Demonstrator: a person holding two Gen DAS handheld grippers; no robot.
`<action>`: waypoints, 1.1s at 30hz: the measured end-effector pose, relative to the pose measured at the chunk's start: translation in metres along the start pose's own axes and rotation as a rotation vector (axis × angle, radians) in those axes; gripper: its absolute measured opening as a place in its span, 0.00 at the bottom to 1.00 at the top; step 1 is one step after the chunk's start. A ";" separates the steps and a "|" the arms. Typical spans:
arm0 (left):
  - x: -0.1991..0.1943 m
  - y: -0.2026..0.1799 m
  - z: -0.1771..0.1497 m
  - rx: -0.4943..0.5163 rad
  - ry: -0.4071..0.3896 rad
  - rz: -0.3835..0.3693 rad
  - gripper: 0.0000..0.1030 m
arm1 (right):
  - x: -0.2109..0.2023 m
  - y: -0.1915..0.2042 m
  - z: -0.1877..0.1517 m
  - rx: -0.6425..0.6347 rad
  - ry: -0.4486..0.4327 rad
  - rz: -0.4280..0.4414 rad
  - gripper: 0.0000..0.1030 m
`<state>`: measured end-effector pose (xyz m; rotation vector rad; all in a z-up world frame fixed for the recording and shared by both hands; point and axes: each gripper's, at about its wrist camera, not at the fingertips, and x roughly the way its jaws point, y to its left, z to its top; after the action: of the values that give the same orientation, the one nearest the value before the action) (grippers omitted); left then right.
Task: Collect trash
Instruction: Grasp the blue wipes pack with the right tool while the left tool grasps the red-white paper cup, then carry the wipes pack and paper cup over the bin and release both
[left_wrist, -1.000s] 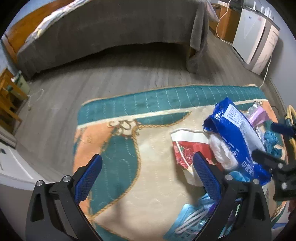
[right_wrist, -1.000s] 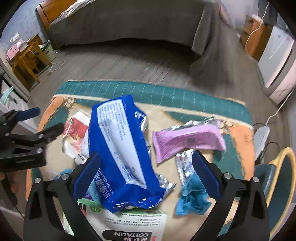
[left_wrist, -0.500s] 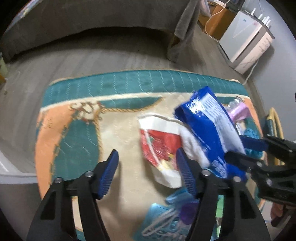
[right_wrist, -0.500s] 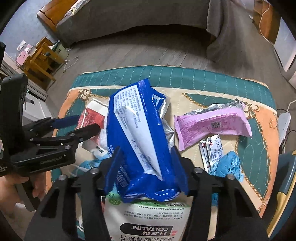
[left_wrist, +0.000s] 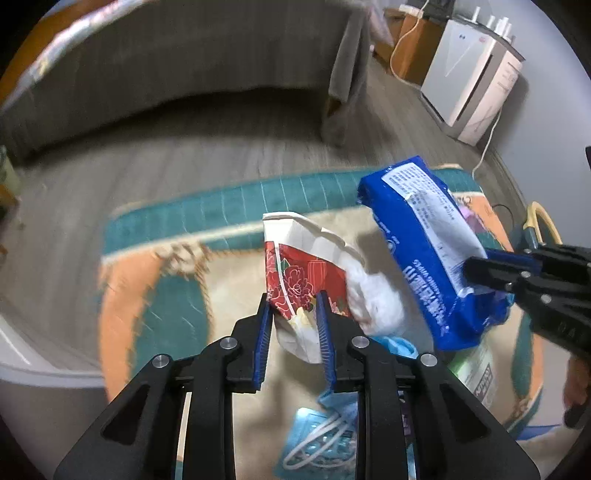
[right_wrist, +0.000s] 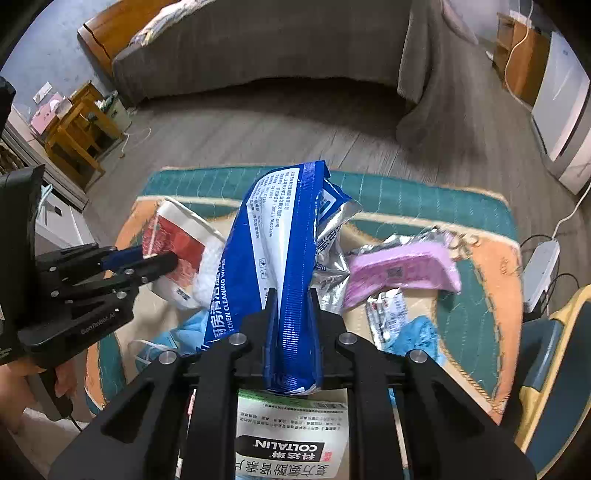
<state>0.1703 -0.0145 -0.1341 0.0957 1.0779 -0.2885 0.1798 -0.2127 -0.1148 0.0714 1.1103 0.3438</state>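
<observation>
My left gripper is shut on a crushed red-and-white paper cup and holds it above the rug. The cup also shows in the right wrist view, with the left gripper on it. My right gripper is shut on a blue wipes bag, held upright. In the left wrist view the blue bag hangs from the right gripper at the right. A white crumpled tissue lies behind the cup.
A teal, orange and cream rug holds a pink wrapper, small sachets, a blue glove, a face mask and a white COLTALIN pack. A bed, white appliance and power strip surround it.
My left gripper moved right and closed on the paper cup, lifting it. My right gripper closed fully on the blue bag and raised it upright.
</observation>
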 end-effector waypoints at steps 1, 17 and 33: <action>-0.008 -0.003 0.001 0.016 -0.031 0.018 0.24 | -0.004 0.000 0.000 -0.002 -0.011 -0.004 0.14; -0.071 -0.032 0.008 0.075 -0.231 0.092 0.24 | -0.074 -0.021 -0.015 0.046 -0.158 -0.073 0.14; -0.138 -0.118 0.004 0.133 -0.339 0.009 0.24 | -0.174 -0.066 -0.059 0.156 -0.315 -0.247 0.14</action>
<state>0.0803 -0.1035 -0.0035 0.1647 0.7215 -0.3546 0.0739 -0.3347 -0.0059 0.1207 0.8199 0.0211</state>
